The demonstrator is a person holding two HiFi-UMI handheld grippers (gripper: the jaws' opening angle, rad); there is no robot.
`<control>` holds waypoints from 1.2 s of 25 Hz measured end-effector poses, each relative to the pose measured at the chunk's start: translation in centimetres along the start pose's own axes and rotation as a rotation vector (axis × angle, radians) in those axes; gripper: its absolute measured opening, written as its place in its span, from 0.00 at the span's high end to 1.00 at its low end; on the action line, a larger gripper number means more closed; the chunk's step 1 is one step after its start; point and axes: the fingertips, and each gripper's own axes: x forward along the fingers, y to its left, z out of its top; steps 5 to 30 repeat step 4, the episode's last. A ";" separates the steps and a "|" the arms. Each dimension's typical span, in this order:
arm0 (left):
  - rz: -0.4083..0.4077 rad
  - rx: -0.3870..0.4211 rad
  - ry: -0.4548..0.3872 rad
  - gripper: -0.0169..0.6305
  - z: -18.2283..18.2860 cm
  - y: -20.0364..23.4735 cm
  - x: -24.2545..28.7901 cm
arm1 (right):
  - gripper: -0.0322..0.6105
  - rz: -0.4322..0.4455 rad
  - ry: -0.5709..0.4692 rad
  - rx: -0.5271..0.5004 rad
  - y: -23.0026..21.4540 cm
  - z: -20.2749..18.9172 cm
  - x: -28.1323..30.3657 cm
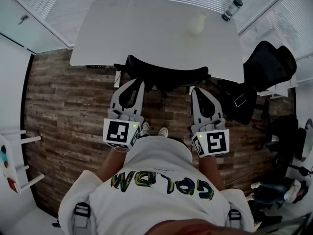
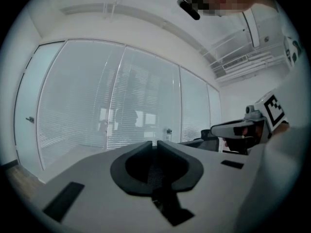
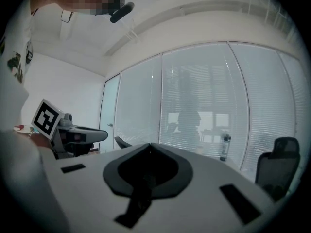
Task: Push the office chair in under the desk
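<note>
At the near edge of the white desk (image 1: 146,33), the black office chair (image 1: 166,75) sits with its seat out of sight beneath the top and only its backrest showing, so the push looks nearly or wholly done. The 2 grippers both point at that backrest. The left gripper (image 1: 138,83) and the right gripper (image 1: 196,90) each have their jaws pressed together on nothing (whether the tips touch the backrest, I cannot tell). What may be left is 1 last nudge, then drawing back.
</note>
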 end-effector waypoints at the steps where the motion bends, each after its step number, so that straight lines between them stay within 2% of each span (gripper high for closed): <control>1: 0.000 0.000 -0.001 0.91 0.1 -0.1 -0.1 | 0.93 0.000 -0.001 -0.001 0.0 0.0 -0.1; 30: 0.000 0.005 -0.004 0.91 0.2 -0.3 -0.1 | 0.93 0.000 -0.001 -0.004 0.0 0.0 -0.3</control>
